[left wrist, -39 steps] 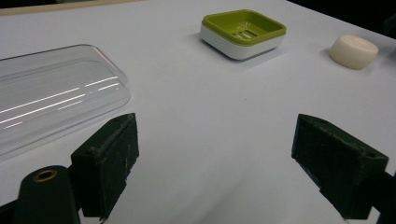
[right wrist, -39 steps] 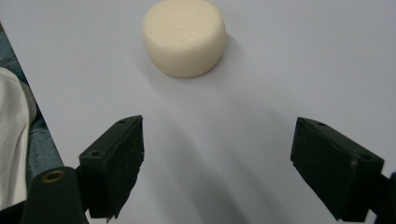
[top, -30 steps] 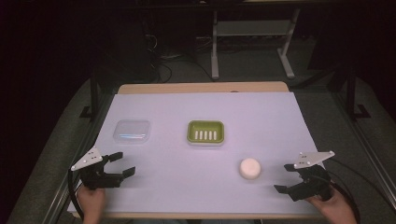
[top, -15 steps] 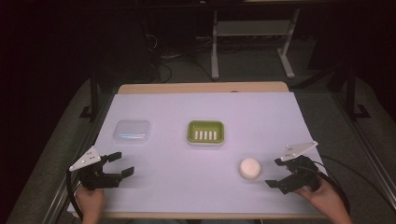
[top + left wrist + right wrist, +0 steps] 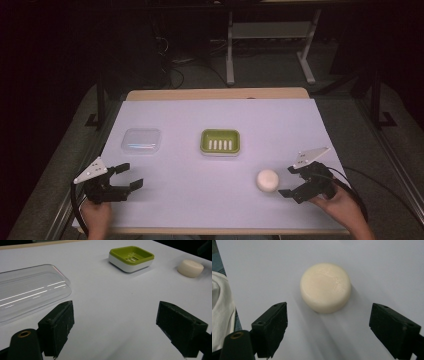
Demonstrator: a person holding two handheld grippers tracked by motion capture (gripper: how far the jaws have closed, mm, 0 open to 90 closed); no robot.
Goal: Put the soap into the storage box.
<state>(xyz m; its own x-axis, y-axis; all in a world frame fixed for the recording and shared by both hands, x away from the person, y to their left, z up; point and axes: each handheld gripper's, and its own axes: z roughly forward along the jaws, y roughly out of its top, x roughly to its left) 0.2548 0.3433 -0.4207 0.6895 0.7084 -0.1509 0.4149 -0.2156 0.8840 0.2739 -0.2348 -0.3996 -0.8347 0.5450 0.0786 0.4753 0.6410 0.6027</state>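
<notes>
A round cream soap bar lies on the white table sheet at the front right. My right gripper is open just to its right, jaws pointing at it, with the bar a short way ahead of the fingertips and not touching them. A green soap dish with a white base sits in the middle. A clear plastic lid lies to its left. My left gripper rests open and holds nothing near the front left edge.
The table's wooden far edge shows beyond the sheet. A metal stand and cables are on the dark floor behind. In the right gripper view a white cloth shows past the table's edge.
My right gripper has moved left toward the soap bar, from the table's right edge to just beside it. The left gripper has stayed put.
</notes>
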